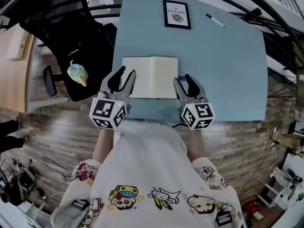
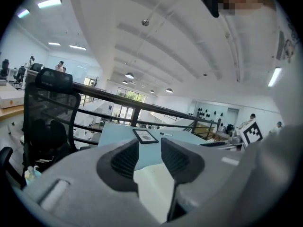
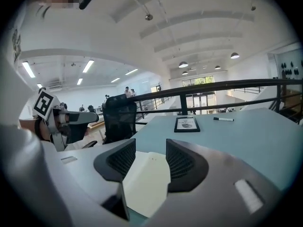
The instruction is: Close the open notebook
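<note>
Right now the open notebook (image 1: 152, 77) lies flat on the pale blue worktop (image 1: 228, 70), close to its near edge, with both cream pages facing up and the spine fold running away from the person. The 2 tongs sit at its sides: the left tongs (image 1: 124, 77) over the notebook's left edge, the right tongs (image 1: 184, 82) just beside its right edge. In the left gripper view the left tongs (image 2: 149, 143) stand partly apart with a moderate gap; a cream page (image 2: 154, 188) shows through that gap below the pads, and neither pad presses on it. In the right gripper view the right tongs (image 3: 150, 148) stand wider apart, the page (image 3: 147, 183) again visible beneath them, ungripped. At the far side of the worktop lies a black-framed picture (image 1: 177, 14), and to its right a pen (image 1: 214, 20), both well apart from the notebook. A black office chair (image 1: 71, 46) stands off the worktop's left side with a small yellow and blue toy (image 1: 77, 73) on it.
</note>
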Demonstrator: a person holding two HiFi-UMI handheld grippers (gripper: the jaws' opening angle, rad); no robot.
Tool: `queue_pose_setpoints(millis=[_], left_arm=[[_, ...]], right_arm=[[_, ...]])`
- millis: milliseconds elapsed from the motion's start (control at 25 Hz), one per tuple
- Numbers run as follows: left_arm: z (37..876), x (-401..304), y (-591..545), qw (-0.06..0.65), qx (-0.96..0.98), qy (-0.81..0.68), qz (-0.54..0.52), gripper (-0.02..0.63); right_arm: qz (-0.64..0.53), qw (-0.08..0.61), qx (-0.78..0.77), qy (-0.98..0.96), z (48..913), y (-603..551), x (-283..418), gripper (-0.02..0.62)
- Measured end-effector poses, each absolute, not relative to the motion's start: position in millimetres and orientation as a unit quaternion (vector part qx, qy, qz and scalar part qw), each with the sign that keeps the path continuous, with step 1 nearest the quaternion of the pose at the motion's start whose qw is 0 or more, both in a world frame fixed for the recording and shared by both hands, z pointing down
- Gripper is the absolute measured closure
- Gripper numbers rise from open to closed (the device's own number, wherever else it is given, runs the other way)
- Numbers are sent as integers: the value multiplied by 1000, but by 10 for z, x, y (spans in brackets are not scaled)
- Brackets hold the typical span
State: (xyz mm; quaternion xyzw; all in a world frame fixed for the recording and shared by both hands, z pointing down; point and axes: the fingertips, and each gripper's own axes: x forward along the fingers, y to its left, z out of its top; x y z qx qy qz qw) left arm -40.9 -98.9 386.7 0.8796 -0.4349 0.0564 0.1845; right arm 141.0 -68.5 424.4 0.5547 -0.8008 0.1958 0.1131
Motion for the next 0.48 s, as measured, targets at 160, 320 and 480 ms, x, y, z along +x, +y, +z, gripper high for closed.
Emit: queue_pose_setpoints(millis=[160,320,480], left_arm=[[3893,-353,-870,184,864,-465,60,454],[4008,-249,-700,201,852,-479,72,453],[4135,-237,-579,213,846,-480,92,453]], right_arm=[[196,113,526,-819,4229,-693,1506,388],[200,121,509,-828,4286,-640,1623,383],[210,129,500,-830,4404,-545,1593,381]])
